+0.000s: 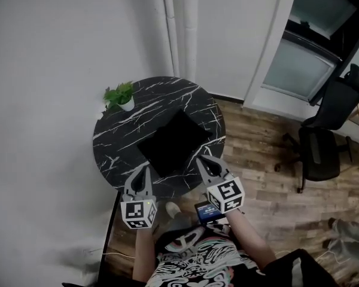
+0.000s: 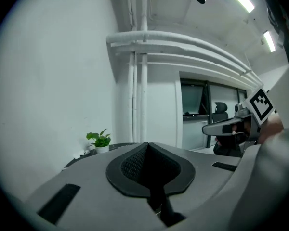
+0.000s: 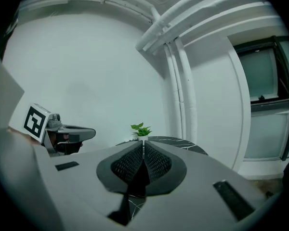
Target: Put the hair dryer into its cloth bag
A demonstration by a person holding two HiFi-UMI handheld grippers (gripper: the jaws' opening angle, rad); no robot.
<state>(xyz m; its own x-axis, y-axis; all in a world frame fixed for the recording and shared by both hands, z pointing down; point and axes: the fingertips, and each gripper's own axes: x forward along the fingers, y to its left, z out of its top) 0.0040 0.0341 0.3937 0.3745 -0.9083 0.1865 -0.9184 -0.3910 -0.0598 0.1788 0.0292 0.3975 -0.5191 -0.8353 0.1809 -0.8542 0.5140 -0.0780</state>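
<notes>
A flat black cloth bag (image 1: 173,142) lies in the middle of a round black marble table (image 1: 116,145). No hair dryer shows in any view. My left gripper (image 1: 145,170) hovers over the table's near edge, just left of the bag's near corner, jaws shut and empty. My right gripper (image 1: 204,159) hangs at the bag's near right side, also shut with nothing between its pads. In the left gripper view the left gripper (image 2: 148,147) has its pads pressed together. The right gripper view shows the right gripper (image 3: 143,144) with only a hairline slit between its pads.
A small potted plant (image 1: 121,95) stands at the table's far left edge. White pipes (image 1: 178,26) run up the wall behind. A black office chair (image 1: 324,142) stands on the wood floor at right. A dark phone-like device (image 1: 204,211) sits by my right arm.
</notes>
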